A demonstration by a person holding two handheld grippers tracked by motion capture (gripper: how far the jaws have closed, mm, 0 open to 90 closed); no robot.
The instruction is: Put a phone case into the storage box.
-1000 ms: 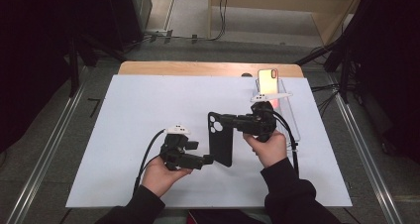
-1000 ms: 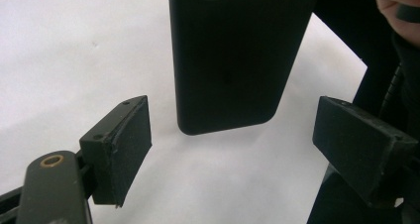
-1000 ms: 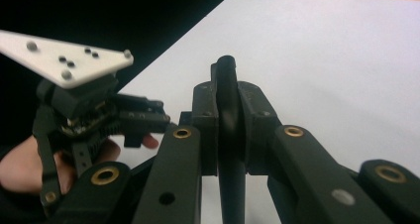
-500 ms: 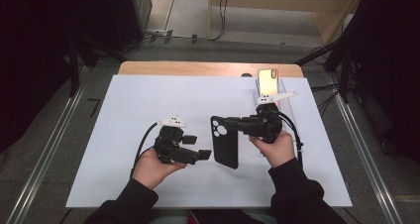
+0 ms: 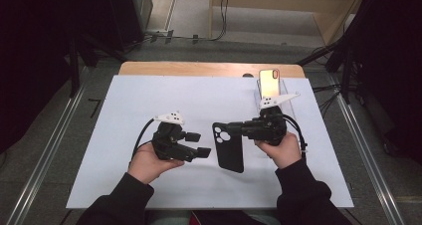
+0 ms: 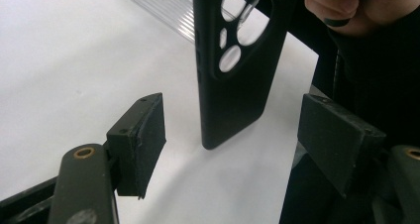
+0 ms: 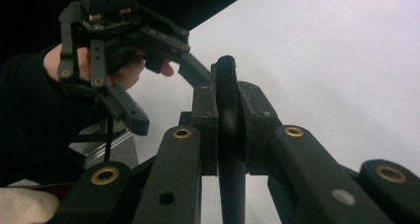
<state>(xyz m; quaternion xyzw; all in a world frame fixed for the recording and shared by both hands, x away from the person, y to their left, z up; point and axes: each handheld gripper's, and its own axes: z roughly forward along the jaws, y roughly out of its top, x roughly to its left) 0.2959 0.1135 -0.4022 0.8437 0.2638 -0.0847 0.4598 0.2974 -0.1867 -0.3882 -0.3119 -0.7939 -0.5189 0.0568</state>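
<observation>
White sheeting covers the tabletop, with a strip of bare wood along its far edge and dark floor and cabling beyond. Near the upper right of the high view a phone stands propped in a clear stand, well apart from the work.

Just right of centre in that view, the right hand-held gripper pinches a black phone case by its upper end, beside the camera cut-outs; the right gripper view shows the jaws pressed together on the case's thin edge. The case hangs lifted off the sheet, its long axis running from the middle of the frame down toward the person, its lower end free.

The left hand-held gripper sits just left of the case in the high view, its jaws aimed at the case's lower half. Its jaws have just been closing but stand spread, with nothing pressed between them; in the left gripper view the case hangs ahead of the gap, between the two pads in line of sight yet short of them.

The coming move likely turns on this: the case's free lower end lies straight ahead of the left jaws, nearer that hand, so a short advance would bring the pads across its width.
</observation>
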